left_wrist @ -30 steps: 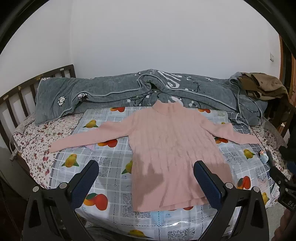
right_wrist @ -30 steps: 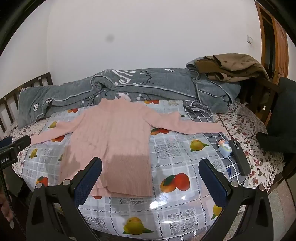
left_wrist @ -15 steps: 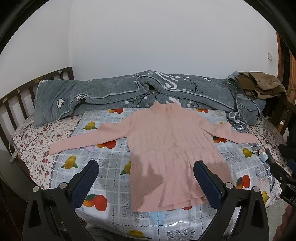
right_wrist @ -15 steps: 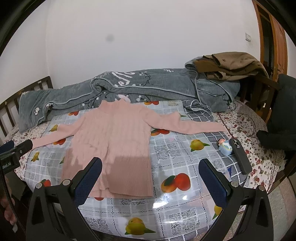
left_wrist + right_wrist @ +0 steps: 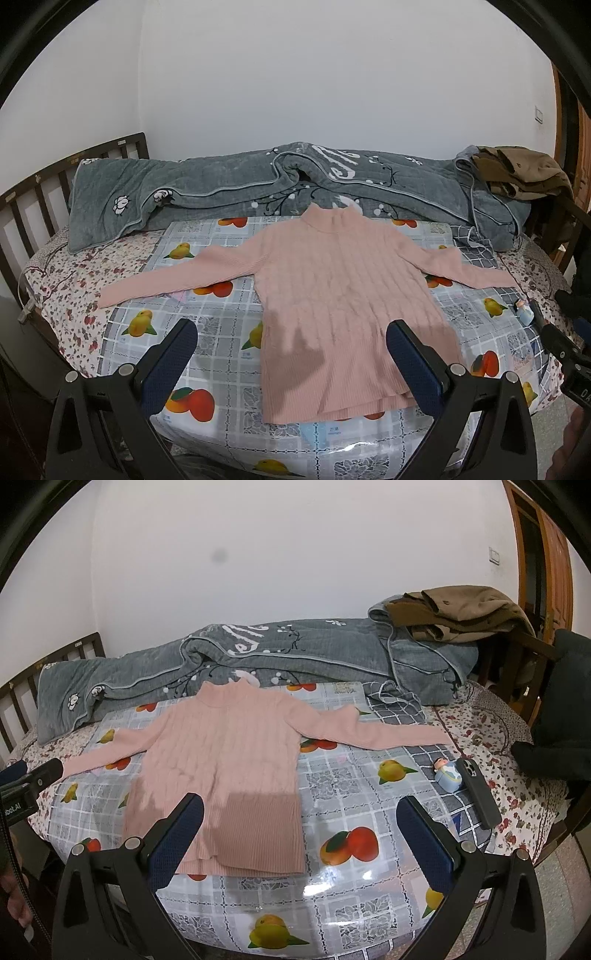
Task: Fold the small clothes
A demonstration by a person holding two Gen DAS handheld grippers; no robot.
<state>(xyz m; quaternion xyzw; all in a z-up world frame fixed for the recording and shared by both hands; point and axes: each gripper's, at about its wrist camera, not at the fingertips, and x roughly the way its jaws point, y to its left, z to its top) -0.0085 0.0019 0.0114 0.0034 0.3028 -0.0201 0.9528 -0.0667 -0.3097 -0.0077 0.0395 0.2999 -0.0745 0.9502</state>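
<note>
both cameras risen slightly, pink sweater (image 5: 343,295) flat, collar toward wall, sleeves sideways, left tongs (image 5: 291,354) and right tongs (image 5: 301,830) spread

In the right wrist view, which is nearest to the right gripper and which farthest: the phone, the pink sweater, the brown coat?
From the right gripper:
1. Pink sweater, its hem just ahead, left.
2. Phone, to the right.
3. Brown coat, far back right, on the grey quilt.
</note>
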